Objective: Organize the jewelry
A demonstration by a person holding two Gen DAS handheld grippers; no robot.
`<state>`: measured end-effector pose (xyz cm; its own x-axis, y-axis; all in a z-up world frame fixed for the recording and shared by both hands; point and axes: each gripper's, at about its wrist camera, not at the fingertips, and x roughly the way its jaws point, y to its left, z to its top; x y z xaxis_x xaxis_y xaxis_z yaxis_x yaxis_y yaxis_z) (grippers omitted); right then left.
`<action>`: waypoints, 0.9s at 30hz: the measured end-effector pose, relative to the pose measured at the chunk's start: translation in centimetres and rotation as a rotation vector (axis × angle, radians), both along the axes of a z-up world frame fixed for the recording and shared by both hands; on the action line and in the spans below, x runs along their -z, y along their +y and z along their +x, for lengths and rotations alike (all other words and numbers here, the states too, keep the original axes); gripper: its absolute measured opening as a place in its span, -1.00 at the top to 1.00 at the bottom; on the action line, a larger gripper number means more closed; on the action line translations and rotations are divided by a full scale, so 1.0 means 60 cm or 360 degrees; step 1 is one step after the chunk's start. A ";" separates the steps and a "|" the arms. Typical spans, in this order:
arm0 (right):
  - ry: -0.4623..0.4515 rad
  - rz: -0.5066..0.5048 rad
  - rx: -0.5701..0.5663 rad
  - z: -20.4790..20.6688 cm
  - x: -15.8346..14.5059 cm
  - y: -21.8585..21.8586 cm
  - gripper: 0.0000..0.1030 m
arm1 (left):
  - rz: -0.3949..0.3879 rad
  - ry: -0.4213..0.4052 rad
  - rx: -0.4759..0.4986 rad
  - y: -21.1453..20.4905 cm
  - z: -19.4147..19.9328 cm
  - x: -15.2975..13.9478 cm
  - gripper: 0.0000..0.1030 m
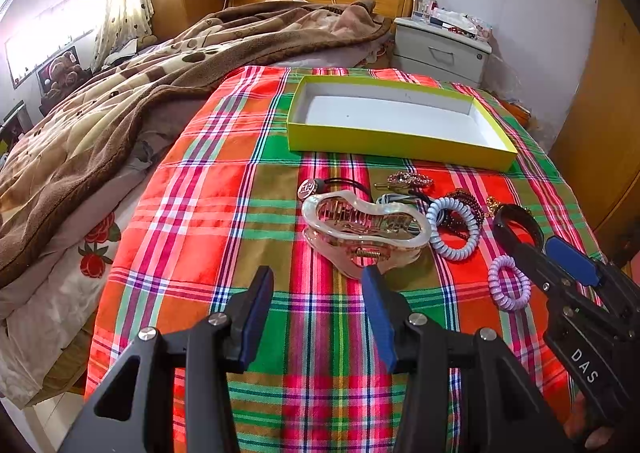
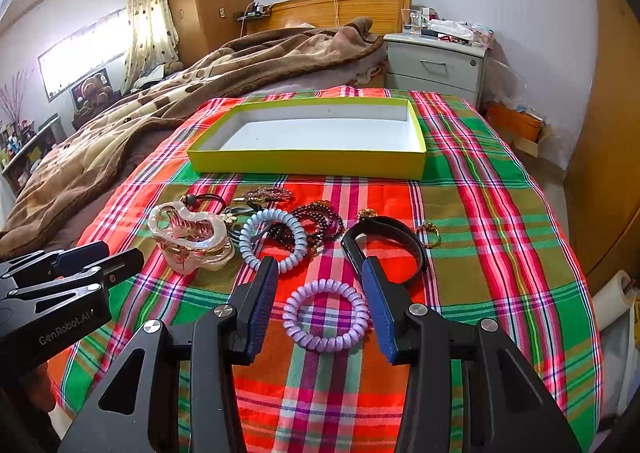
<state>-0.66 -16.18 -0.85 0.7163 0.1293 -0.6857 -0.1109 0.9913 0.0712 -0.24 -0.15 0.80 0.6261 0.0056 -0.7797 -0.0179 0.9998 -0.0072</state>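
On the plaid cloth lies a pile of accessories. My left gripper (image 1: 317, 273) is open just short of a clear pink hair claw (image 1: 360, 229). My right gripper (image 2: 320, 265) is open and low over the cloth, with a purple coil hair tie (image 2: 324, 344) lying between its fingers, untouched. Behind it are a light blue coil tie (image 2: 272, 215), dark bead bracelets (image 2: 320, 217), a black band (image 2: 384, 221), a gold ring (image 2: 428, 231) and a rhinestone clip (image 2: 266, 195). An empty yellow-green box (image 2: 308, 163) stands beyond them.
The cloth (image 1: 224, 213) covers the foot of a bed. A brown blanket (image 1: 120, 93) is heaped to the left and behind. A grey nightstand (image 2: 436, 65) stands past the box, and a wooden wardrobe (image 2: 608, 157) is on the right.
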 end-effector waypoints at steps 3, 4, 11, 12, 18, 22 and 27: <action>-0.0002 -0.0001 0.0000 -0.001 -0.001 0.000 0.13 | -0.0006 0.0002 0.0001 0.001 0.000 -0.001 0.07; -0.0005 -0.0002 0.0001 -0.002 -0.001 0.001 0.13 | -0.0009 0.0003 0.0004 0.001 0.000 -0.002 0.07; -0.0005 -0.0002 0.0002 -0.004 -0.002 0.001 0.13 | -0.0009 0.0003 0.0000 0.000 -0.002 -0.001 0.07; -0.0005 -0.0002 0.0003 -0.003 -0.002 0.001 0.13 | -0.0008 0.0001 -0.0003 0.001 -0.002 -0.002 0.07; -0.0006 -0.0001 0.0003 -0.004 -0.002 0.000 0.13 | -0.0009 0.0004 -0.0004 0.001 -0.003 -0.002 0.07; -0.0007 0.0001 0.0005 -0.005 -0.002 0.000 0.13 | -0.0014 0.0009 -0.0007 0.001 -0.003 -0.001 0.07; -0.0005 0.0004 0.0006 -0.005 -0.002 0.000 0.13 | -0.0020 0.0010 -0.0003 0.002 -0.002 0.000 0.07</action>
<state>-0.94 -16.19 -0.71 0.7189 0.1282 -0.6832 -0.1071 0.9915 0.0733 -0.36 -0.04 0.82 0.6210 -0.0029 -0.7838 -0.0199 0.9996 -0.0195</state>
